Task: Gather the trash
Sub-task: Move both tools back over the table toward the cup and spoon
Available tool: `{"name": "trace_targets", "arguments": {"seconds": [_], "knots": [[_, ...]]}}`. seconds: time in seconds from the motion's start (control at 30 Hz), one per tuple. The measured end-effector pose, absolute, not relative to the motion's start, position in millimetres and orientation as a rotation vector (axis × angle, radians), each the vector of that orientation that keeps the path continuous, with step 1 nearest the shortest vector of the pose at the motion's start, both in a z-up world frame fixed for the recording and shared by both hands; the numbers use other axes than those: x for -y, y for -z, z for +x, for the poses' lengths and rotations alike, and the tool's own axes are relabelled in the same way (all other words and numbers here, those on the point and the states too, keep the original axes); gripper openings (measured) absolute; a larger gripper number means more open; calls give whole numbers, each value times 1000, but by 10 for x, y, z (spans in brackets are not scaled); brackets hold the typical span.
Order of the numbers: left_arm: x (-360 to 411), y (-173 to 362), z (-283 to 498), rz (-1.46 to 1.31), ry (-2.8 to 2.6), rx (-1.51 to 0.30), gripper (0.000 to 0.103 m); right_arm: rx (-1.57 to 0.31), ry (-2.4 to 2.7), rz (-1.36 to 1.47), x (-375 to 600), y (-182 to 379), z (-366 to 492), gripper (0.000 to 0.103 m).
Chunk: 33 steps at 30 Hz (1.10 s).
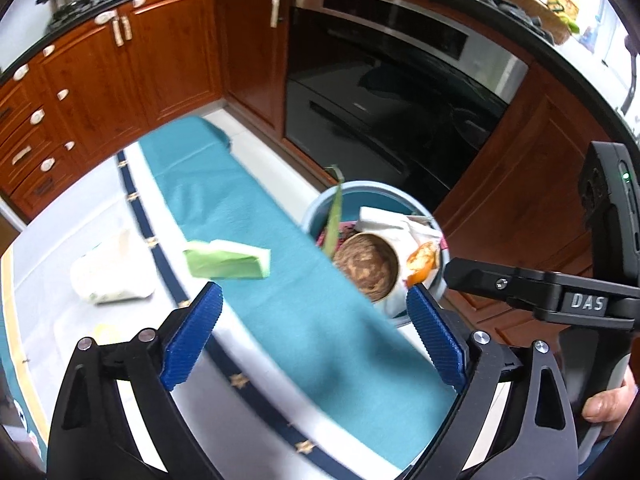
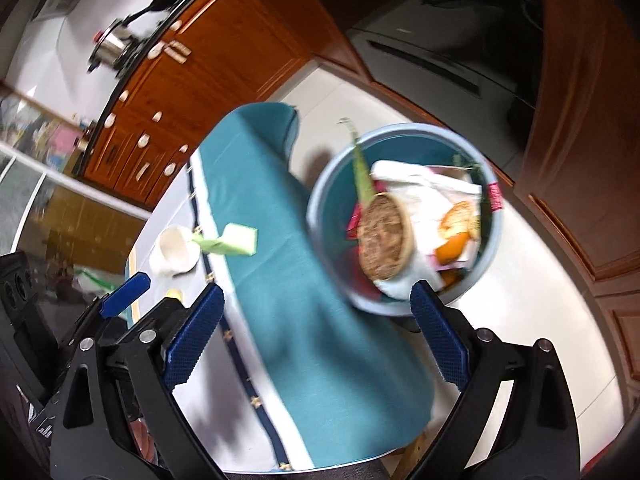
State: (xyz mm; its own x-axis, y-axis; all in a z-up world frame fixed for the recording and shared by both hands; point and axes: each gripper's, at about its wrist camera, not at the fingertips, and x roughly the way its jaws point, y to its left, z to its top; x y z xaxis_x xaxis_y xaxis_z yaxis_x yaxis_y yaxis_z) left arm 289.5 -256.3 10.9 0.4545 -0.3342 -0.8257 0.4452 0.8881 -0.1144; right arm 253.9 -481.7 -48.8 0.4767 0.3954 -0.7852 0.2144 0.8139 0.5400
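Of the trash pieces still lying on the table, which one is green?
The flat green paper packet lying on the teal tablecloth. The other piece, a crumpled white wrapper, lies further left on the white part of the table.

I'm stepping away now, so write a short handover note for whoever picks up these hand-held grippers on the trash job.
Left hand-held gripper: open, empty, above the table.
Right hand-held gripper: open, empty.
Blue bin on the floor beside the table already holds a paper bowl, crumpled paper, orange peel and a green leaf.
Left to collect: green wrapper on the teal cloth and the white crumpled bag on the tabletop.
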Motion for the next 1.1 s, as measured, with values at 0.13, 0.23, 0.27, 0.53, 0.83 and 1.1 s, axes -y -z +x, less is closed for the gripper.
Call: {"name": "trace_targets", "arguments": {"seconds": [0.13, 0.23, 0.27, 0.53, 0.83, 1.1], "knots": [[2186, -132, 2875, 103, 440, -979, 98, -1103, -156, 610, 4534, 427, 2562, 91], [1881, -111, 2894, 79, 394, -978, 99, -1119, -176, 590, 4321, 414, 2617, 91], [1763, -91, 2910, 66, 379, -984, 99, -1126, -183, 585, 4249, 417, 2642, 91], [1004, 248, 3032, -35, 252, -1050, 99, -1183, -258, 534, 3721, 470, 2886, 91], [666, 803, 3206, -132, 148, -1156, 99, -1155, -322, 462, 3372, 561, 3084, 91], [649, 1003, 3281, -72, 82, -1169, 99, -1139, -354, 336, 3141, 556, 3178, 91]]}}
